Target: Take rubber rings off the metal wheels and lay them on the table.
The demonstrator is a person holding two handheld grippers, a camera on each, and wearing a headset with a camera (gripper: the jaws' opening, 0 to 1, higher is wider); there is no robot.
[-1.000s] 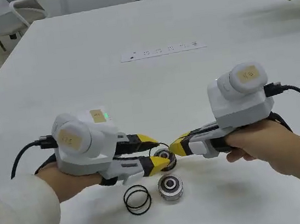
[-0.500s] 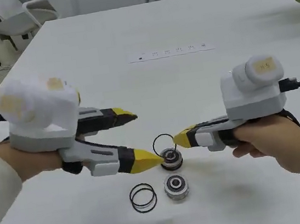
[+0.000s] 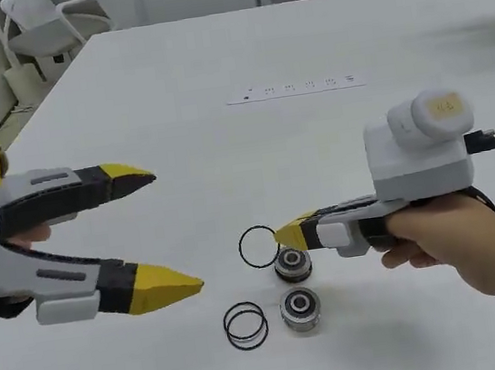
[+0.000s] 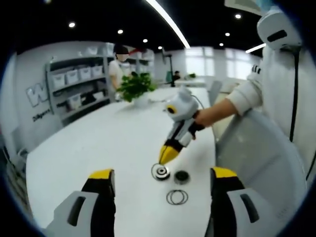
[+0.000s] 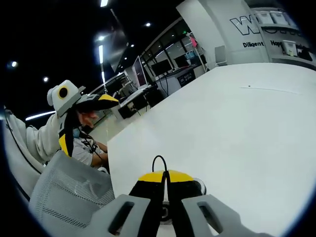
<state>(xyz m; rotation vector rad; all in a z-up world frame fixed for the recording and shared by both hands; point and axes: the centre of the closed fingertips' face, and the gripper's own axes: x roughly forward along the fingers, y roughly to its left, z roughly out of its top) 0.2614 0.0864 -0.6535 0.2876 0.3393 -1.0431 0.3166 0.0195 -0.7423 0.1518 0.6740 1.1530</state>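
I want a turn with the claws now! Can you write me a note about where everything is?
Left claw: open, empty, raised at the left.
Right claw: shut on a rubber ring, beside the far wheel.
Done: two rings lie on the table by the near wheel.
To do: lay the held ring down; check both wheels for more.

Your left gripper [image 3: 173,231] sits at the near left, pointing right, with its jaws spread wide, one above the other. Your right hand [image 3: 437,235] holds the right gripper [image 3: 281,233] level, pointing left, its jaws pressed together on a rubber ring [image 3: 257,247].
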